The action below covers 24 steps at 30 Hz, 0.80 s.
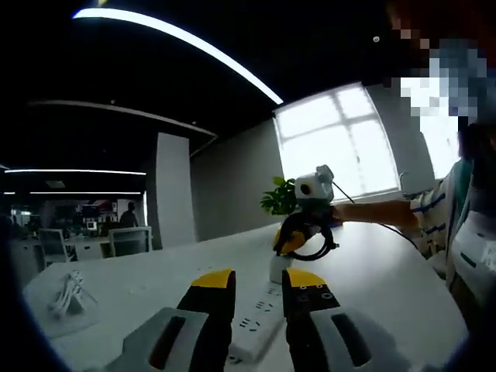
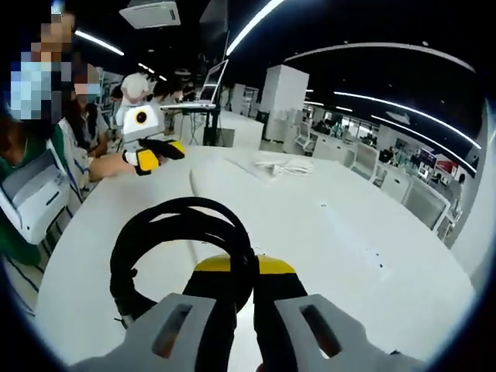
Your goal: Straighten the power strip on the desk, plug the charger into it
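In the left gripper view a white power strip lies on the white desk, running away between my left gripper's yellow-tipped jaws, which close on its two long sides. At the strip's far end stands a white charger with its black cable coil, carried by my right gripper. In the right gripper view my right gripper is shut, with the black cable coil pinched between its jaws; the charger body is hidden beneath them. The left gripper appears far left, in a person's hand.
A loose white cable bundle lies at the desk's left, also seen as a white cable bundle in the right gripper view. A person in a striped top sits at the desk's edge. A potted plant stands by the window.
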Tool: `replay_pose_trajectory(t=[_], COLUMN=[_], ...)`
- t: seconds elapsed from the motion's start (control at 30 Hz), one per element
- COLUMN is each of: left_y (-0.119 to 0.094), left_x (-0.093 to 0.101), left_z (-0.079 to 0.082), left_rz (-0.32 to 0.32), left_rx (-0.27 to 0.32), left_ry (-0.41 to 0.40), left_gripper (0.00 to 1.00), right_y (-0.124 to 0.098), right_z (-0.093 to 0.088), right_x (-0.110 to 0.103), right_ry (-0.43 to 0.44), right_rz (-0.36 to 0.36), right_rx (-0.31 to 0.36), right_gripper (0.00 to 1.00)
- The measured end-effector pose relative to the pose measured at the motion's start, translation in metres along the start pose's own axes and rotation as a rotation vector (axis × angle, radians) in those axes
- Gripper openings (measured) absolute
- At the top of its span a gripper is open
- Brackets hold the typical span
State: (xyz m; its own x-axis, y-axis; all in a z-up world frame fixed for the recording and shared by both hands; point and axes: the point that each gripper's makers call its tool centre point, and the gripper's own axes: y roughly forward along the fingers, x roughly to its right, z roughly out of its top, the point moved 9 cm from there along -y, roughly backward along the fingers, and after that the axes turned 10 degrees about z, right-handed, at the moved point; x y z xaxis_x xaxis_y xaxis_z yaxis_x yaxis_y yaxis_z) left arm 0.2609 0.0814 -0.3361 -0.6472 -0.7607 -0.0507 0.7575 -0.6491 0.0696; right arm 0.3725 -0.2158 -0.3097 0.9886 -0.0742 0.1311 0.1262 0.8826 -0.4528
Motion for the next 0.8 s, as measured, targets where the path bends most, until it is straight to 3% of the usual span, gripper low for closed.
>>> replay_pose_trajectory(t=[0.07, 0.17, 0.2, 0.4, 0.47, 0.57, 0.63, 0.8], left_y=[0.0, 0.001, 0.002, 0.002, 0.002, 0.002, 0.002, 0.001], left_x=[-0.002, -0.006, -0.007, -0.006, -0.006, -0.008, -0.012, -0.013], left_z=[0.0, -0.003, -0.005, -0.009, -0.008, -0.009, -0.012, -0.014], left_rz=[0.018, 0.045, 0.05, 0.059, 0.062, 0.076, 0.12, 0.142], left_rx=[-0.001, -0.026, -0.038, -0.07, -0.068, -0.082, -0.114, -0.133], left_ry=[-0.004, -0.004, -0.004, 0.022, 0.03, 0.037, 0.092, 0.107], left_gripper=[0.25, 0.25, 0.25, 0.25, 0.25, 0.25, 0.24, 0.25], right_y=[0.004, 0.01, 0.011, 0.005, 0.006, 0.009, 0.009, 0.008], right_z=[0.005, 0.017, 0.018, 0.005, 0.006, 0.013, 0.013, 0.011], right_x=[-0.002, -0.008, -0.007, -0.002, -0.005, -0.009, -0.01, -0.009], right_ry=[-0.018, -0.096, -0.09, 0.004, -0.012, -0.063, -0.061, -0.051], right_rz=[-0.014, -0.051, -0.055, 0.003, -0.007, -0.043, -0.051, -0.048], right_rx=[-0.048, -0.186, -0.195, -0.038, -0.06, -0.143, -0.151, -0.137], right_gripper=[0.05, 0.05, 0.05, 0.05, 0.05, 0.05, 0.05, 0.05])
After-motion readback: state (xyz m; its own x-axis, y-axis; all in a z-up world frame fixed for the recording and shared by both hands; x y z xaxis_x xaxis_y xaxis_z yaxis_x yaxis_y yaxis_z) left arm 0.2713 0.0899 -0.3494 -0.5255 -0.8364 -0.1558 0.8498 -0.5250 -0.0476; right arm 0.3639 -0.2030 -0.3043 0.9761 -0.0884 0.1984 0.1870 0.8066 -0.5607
